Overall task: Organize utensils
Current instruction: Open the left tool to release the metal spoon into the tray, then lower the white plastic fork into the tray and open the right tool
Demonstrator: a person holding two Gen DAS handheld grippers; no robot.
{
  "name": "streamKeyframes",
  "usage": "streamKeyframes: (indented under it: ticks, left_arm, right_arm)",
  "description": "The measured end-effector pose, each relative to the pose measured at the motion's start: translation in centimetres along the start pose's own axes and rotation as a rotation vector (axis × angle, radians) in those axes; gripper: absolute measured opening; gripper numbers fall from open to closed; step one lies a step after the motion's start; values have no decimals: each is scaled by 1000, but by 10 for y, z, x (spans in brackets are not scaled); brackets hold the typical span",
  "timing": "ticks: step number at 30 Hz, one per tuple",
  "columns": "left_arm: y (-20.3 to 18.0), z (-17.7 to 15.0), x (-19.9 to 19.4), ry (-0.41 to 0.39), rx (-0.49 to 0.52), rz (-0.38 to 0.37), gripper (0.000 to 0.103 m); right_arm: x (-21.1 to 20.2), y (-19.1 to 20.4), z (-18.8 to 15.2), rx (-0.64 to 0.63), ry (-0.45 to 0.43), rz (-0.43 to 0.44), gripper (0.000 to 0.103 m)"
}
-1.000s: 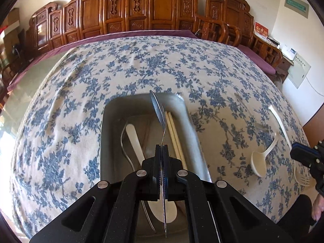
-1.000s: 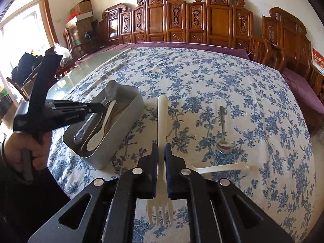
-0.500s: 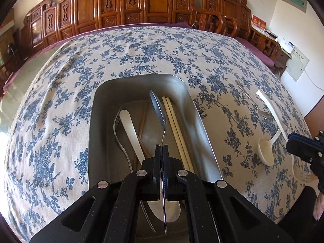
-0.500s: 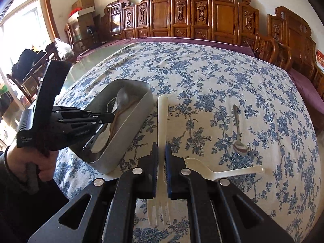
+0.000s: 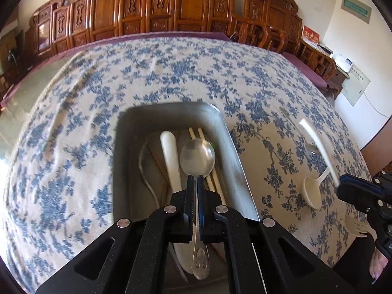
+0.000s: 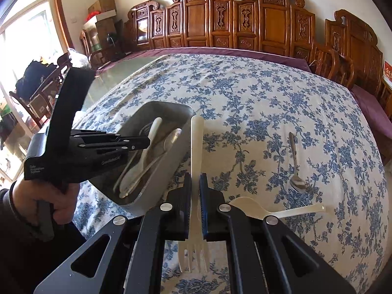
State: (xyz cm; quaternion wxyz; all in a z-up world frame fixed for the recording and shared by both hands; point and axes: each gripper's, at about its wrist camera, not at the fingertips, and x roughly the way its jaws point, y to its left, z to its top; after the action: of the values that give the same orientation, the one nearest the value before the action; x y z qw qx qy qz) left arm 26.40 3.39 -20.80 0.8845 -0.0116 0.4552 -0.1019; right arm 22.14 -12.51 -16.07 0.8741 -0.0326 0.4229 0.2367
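A grey metal tray [image 5: 122, 152] lies on the flowered cloth; it also shows in the right wrist view [image 6: 181, 115]. In it are a white spoon [image 5: 169, 152], chopsticks [image 5: 215, 181] and a thin metal utensil [image 5: 144, 176]. My left gripper [image 5: 194, 183] has its jaws slightly apart over the tray, and a metal spoon [image 5: 197, 159] lies flat between the fingers, bowl up. My right gripper [image 6: 195, 183] is shut on a white plastic fork [image 6: 196, 147], held above the cloth just right of the tray. The left gripper [image 6: 137, 143] shows over the tray in the right wrist view.
A white plastic spoon [image 6: 274, 210] and a small metal spoon [image 6: 296, 166] lie on the cloth right of the tray. Carved wooden chairs [image 6: 245, 19] line the far side of the table. A glass strip [image 6: 117, 73] runs along the left edge.
The metal spoon has turned from edge-on to flat between the left fingers, which have eased apart, and it sits lower in the tray. The right gripper with the fork has come closer to the tray.
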Motion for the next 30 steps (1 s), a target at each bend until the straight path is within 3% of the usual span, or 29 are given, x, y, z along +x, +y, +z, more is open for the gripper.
streamKeyframes:
  ticks: [5, 13, 30]
  left_arm:
    - [11, 2, -22, -44, 6, 27, 11]
    - [36, 9, -47, -104, 2, 82, 11]
    - [85, 11, -59, -119, -75, 124, 15]
  right_arm:
    - [5, 15, 9, -4, -7, 25, 8]
    - [25, 34, 24, 24, -2, 73, 8]
    - [109, 71, 44, 133, 95, 164, 8]
